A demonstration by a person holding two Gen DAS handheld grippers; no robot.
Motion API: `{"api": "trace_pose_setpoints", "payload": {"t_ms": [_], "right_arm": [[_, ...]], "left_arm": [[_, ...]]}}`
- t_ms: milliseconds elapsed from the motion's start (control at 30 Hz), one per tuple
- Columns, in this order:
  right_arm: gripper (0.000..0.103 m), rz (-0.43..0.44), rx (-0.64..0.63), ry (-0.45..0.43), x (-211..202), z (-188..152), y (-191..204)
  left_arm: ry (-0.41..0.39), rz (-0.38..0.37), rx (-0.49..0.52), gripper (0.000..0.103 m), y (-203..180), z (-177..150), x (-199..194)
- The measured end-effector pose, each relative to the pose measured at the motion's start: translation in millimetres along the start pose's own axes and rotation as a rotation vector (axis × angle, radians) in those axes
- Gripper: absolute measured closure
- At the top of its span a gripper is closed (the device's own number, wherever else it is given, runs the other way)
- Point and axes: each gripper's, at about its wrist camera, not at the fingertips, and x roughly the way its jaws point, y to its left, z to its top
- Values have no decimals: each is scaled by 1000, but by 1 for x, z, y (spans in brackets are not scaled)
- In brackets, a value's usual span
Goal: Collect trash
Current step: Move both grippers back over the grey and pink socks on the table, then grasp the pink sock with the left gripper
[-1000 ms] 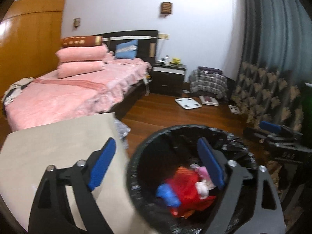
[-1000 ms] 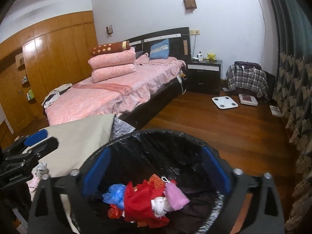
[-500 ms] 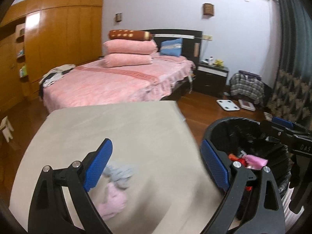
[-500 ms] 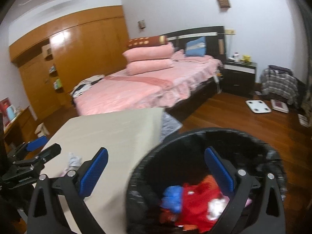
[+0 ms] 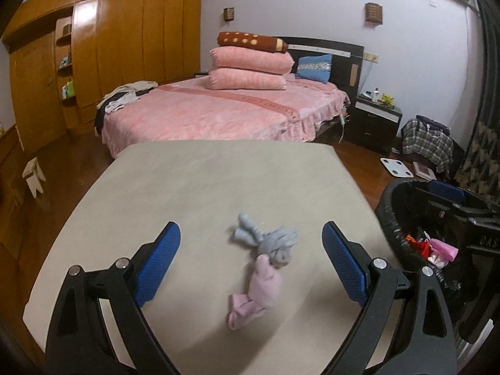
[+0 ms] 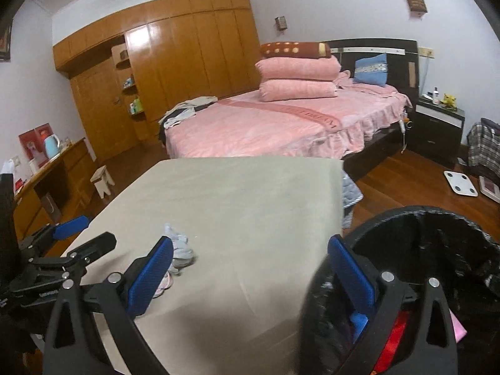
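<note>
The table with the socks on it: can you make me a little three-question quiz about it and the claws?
1. True or false: the left claw is shut on the pink sock.
2. What touches the pink sock on the table? A) grey sock B) a cup C) a book
3. Fill in: the trash bin stands off the table's ____ edge, seen from the left wrist.

Key:
1. False. It is open, with both socks lying between its fingers.
2. A.
3. Right. The right claw, also open, is near it.
</note>
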Motion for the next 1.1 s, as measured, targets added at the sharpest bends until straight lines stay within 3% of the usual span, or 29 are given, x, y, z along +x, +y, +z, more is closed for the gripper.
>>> {"api": "trace_pose_setpoints", "payload": {"t_ms": [400,833,1000,1100], "right_arm": [[15,12,-17,55,43,-3,15],[21,35,-24,113,68,-14,23],[21,40,-24,129,73,-17,23],[21,42,-26,135,75,-19,24]], "left_arm": [[86,-12,-43,21,16,-23,27],[257,-111,-64,52,14,-55,69],[245,-145,-54,72,10,-56,65],[238,-158,-77,73,12,-55,64]]}}
